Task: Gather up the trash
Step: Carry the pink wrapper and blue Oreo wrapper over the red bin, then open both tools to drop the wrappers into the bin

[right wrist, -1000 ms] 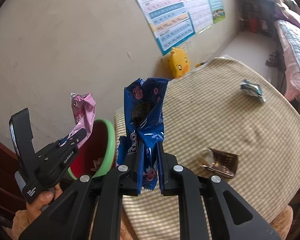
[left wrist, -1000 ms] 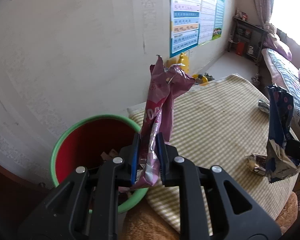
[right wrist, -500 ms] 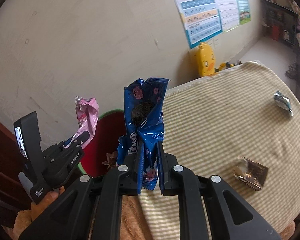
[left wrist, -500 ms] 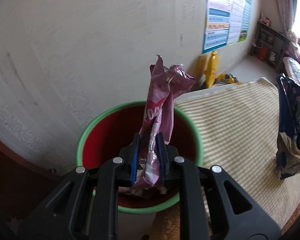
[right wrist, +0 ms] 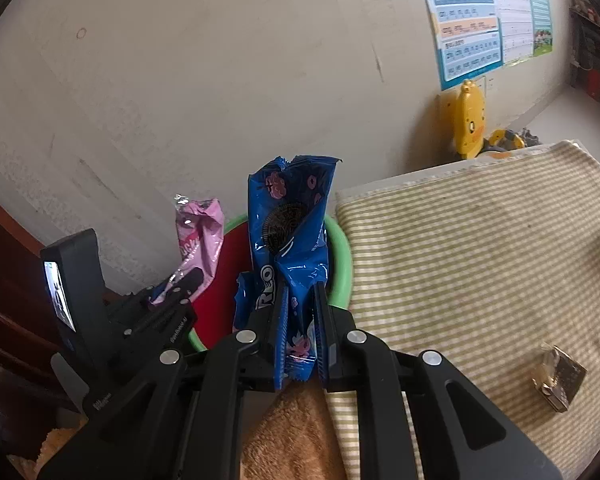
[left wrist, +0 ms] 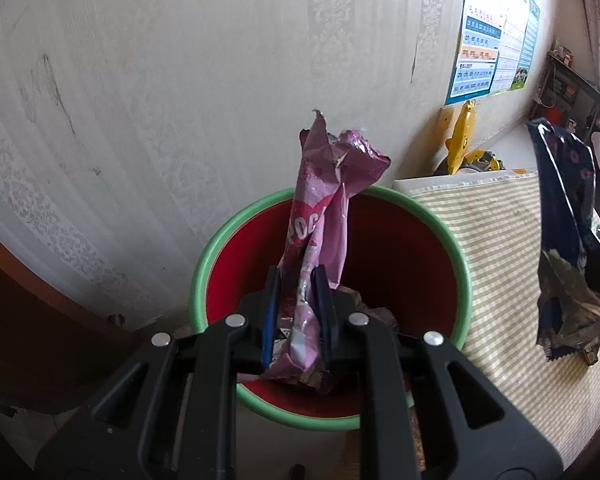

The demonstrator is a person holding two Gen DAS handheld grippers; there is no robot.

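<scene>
My left gripper [left wrist: 296, 316] is shut on a pink snack wrapper [left wrist: 324, 216] and holds it upright over the red bin with a green rim [left wrist: 456, 240]. Crumpled trash lies inside the bin. My right gripper [right wrist: 300, 332] is shut on a blue Oreo wrapper [right wrist: 288, 236], upright, just right of the bin's rim [right wrist: 340, 256]. The left gripper [right wrist: 168, 312] with the pink wrapper [right wrist: 200, 236] shows at the left in the right wrist view. The blue wrapper [left wrist: 564, 240] hangs at the right in the left wrist view.
A yellow-striped cloth [right wrist: 480, 248] covers the table beside the bin. A crumpled foil wrapper [right wrist: 558, 378] lies on it at the right. A yellow duck toy [right wrist: 468, 120] and posters [right wrist: 480, 16] stand against the wall behind. Dark wooden furniture [left wrist: 28, 312] is left of the bin.
Both grippers have moved left toward the bin. The pink wrapper now hangs over the middle of the bin, and the blue wrapper has reached its rim.
</scene>
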